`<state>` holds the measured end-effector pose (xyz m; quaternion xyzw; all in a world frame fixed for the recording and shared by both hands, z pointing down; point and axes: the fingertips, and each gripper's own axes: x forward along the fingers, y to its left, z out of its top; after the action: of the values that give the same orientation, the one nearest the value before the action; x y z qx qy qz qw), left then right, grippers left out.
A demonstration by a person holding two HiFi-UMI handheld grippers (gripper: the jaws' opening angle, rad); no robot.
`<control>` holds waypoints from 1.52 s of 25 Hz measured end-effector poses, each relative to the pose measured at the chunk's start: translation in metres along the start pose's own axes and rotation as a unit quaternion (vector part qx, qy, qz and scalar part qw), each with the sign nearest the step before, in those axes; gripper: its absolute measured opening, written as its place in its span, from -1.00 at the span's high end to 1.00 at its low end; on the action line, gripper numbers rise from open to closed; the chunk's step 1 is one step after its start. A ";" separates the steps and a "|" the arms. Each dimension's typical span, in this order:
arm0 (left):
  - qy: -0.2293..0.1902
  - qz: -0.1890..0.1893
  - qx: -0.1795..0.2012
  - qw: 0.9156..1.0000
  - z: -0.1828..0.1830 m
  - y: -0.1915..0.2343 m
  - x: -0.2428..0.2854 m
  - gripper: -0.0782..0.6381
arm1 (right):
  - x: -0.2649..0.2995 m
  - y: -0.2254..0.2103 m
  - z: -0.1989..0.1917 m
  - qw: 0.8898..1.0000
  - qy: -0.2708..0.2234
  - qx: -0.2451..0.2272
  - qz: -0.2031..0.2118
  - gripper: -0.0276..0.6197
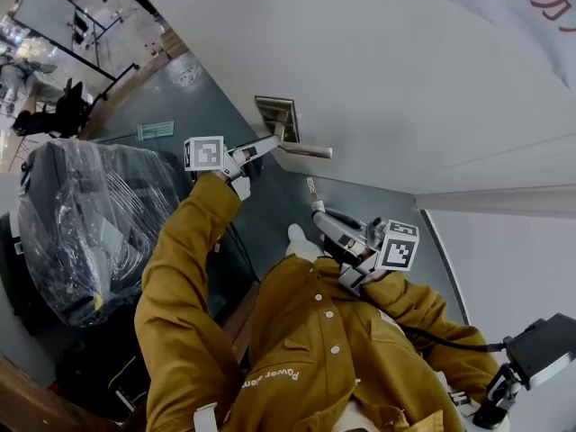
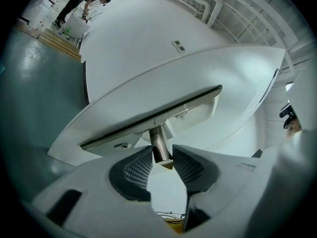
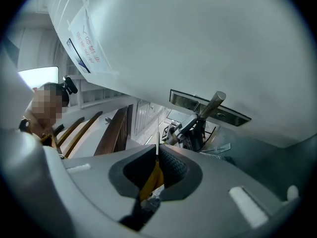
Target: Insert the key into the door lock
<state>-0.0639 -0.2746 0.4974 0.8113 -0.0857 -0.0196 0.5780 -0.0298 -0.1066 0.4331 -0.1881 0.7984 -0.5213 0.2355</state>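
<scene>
Two left gripper [image 2: 162, 151] jaws apart astride the door handle [image 2: 157, 135] end.

Grey-green floor [image 1: 193, 106], white wall [image 1: 513, 259] at right, wooden strip [image 1: 126, 86] along the floor's far edge, dark bulky item in clear plastic wrap [image 1: 90, 232] at left, desks [image 1: 54, 16] in the bright far corner.

Office-like workspace: desks [image 1: 52, 14], plastic-wrapped chair [image 1: 81, 228], white door [image 1: 378, 52], grey floor [image 1: 200, 106].
</scene>
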 end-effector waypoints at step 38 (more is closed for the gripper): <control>0.009 -0.002 -0.033 0.999 0.002 0.025 0.003 0.43 | 0.097 -0.184 0.019 0.980 -0.139 0.094 -0.104 0.83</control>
<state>-0.0645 -0.2852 0.5205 0.7920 -0.0780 -0.0165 0.6053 -0.0881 -0.2446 0.5789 -0.3174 0.6814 -0.5847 0.3052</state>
